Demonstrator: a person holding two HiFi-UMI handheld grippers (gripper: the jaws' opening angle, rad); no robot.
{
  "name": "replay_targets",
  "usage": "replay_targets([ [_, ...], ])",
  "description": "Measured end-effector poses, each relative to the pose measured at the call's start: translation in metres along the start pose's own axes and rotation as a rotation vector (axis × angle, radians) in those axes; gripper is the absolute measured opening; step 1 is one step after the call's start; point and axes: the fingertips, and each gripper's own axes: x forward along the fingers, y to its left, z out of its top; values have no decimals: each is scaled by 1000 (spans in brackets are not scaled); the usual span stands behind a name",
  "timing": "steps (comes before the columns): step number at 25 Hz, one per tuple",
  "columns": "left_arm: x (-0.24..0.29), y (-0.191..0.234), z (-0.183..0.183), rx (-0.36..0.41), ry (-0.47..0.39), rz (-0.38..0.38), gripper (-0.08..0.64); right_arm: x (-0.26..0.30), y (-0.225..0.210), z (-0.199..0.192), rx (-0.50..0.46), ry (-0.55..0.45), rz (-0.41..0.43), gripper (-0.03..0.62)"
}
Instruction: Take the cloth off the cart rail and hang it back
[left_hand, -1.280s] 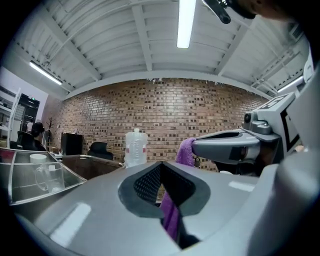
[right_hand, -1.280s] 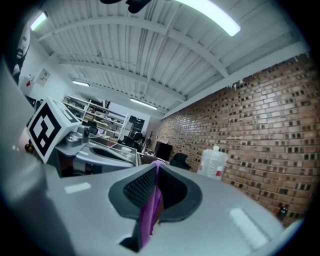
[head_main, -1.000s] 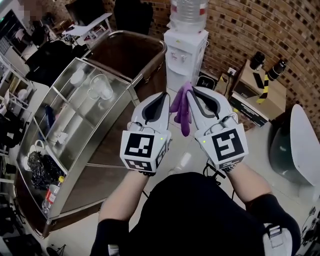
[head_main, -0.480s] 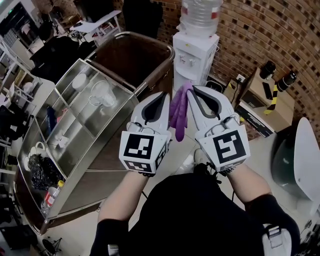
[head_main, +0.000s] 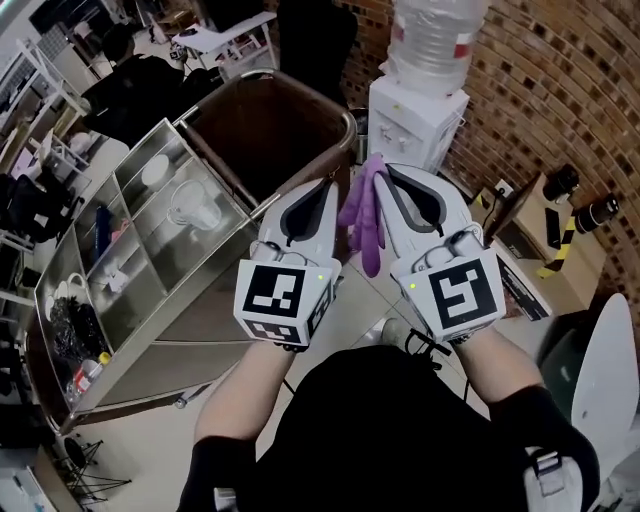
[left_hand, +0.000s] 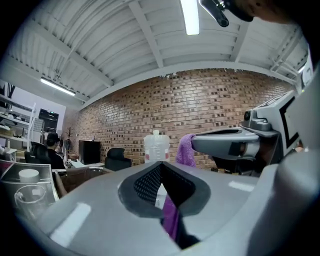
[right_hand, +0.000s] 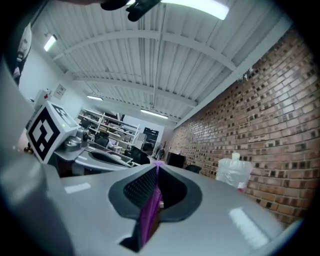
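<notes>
A purple cloth (head_main: 368, 215) hangs in the air between my two grippers, which I hold side by side at chest height. My right gripper (head_main: 385, 172) is shut on its top edge, and the cloth (right_hand: 150, 210) runs down the slit between those jaws. My left gripper (head_main: 322, 190) is shut too, with a purple strip (left_hand: 170, 220) in the lower part of its slit. The left gripper view shows the cloth (left_hand: 186, 151) bunched at the right gripper's tip. The cart's brown bin with its rail (head_main: 345, 125) lies below and beyond the grippers.
The steel cart (head_main: 150, 260) carries trays with cups, bottles and a dark bundle at my left. A white water dispenser (head_main: 420, 125) with a bottle (head_main: 435, 40) stands against the brick wall. A seated person (head_main: 140, 90) is at the back left, and a white chair (head_main: 610, 400) at the right.
Both grippers and the cloth keep the same pose. The cart, bin and water dispenser have slid right and down in the head view as the head turned.
</notes>
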Motion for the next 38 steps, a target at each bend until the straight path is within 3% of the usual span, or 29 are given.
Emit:
replay_targets([
  [10, 85, -7, 26, 25, 12, 151, -3, 26, -92, 17, -13, -48, 141, 12],
  [18, 127, -5, 37, 6, 29, 210, -3, 43, -137, 32, -24, -83, 202, 12],
  [22, 139, 10, 49, 13, 15, 231, -3, 63, -150, 42, -33, -113, 214, 12],
  [26, 152, 23, 59, 15, 6, 249, -3, 83, -164, 70, -73, -303, 227, 12],
  [38, 191, 98, 71, -2, -31, 306, -3, 165, -187, 102, -95, -364, 268, 12],
])
